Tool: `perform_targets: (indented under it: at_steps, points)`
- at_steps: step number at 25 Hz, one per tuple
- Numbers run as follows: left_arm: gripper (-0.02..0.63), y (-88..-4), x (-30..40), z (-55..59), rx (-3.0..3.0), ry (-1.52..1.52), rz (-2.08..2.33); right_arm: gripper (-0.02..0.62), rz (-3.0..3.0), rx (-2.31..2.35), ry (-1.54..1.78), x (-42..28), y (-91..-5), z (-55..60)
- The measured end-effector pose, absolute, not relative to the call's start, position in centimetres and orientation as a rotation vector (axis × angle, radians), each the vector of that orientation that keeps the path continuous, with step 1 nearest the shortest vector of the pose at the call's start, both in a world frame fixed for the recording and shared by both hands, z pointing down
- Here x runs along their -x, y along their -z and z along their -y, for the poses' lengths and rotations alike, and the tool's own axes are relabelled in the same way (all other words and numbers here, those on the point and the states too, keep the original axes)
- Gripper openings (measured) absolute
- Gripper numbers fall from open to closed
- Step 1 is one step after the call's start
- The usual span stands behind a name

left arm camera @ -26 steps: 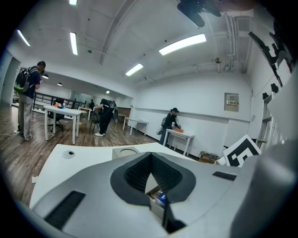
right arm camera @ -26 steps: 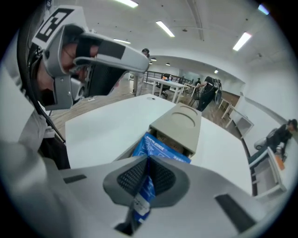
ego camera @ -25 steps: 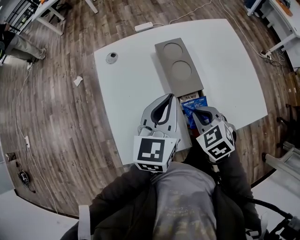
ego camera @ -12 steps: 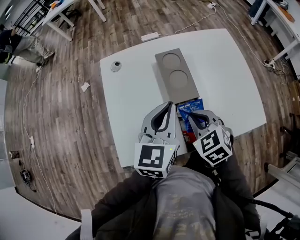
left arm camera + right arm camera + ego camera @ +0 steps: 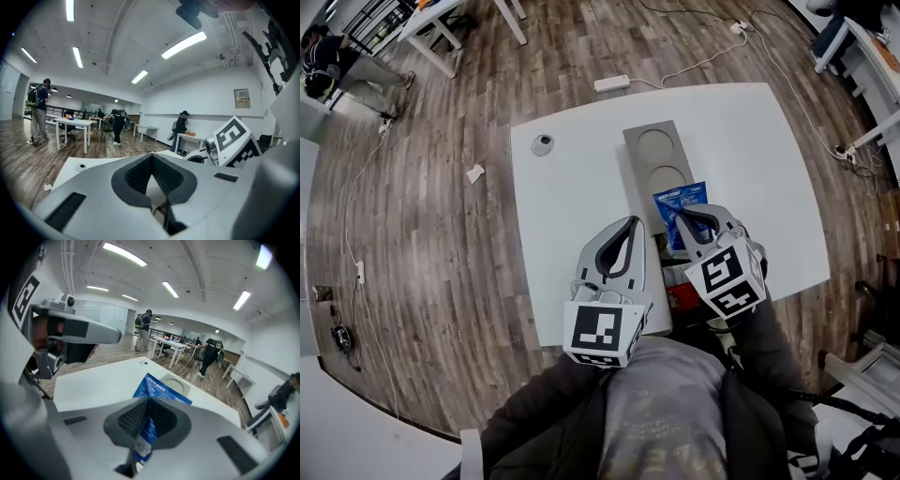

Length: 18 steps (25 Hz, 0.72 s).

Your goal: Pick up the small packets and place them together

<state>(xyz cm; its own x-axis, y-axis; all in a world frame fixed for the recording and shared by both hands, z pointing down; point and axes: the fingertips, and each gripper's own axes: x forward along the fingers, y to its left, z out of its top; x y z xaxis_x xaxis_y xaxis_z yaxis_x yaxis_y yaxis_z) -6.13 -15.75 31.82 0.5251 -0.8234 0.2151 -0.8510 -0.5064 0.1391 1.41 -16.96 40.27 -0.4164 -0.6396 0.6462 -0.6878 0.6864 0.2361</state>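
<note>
My right gripper is shut on a blue packet and holds it above the white table, just at the near end of a grey tray. In the right gripper view the blue packet hangs pinched between the dark pads of that gripper, its printed face turned up. To the left, my left gripper hovers over the table with its tips together and nothing between them; the left gripper view shows the same gripper with only bare table behind the jaws.
The grey tray has two round recesses. A small round object sits at the table's far left. Something red lies at the front edge between the grippers. A power strip and a scrap of paper lie on the wooden floor.
My right gripper has risen and moved away from me toward the grey tray, carrying the blue packet. The left gripper has lifted slightly.
</note>
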Motion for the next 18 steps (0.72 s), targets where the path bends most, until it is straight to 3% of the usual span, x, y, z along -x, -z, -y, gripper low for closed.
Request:
perform_targets:
  at_steps: [18]
  points:
    - [0.003,-34.7,11.5,18.8,-2.366,-0.205,1.552,0.028,2.102,-0.97,-0.208,0.1,-45.1,23.7]
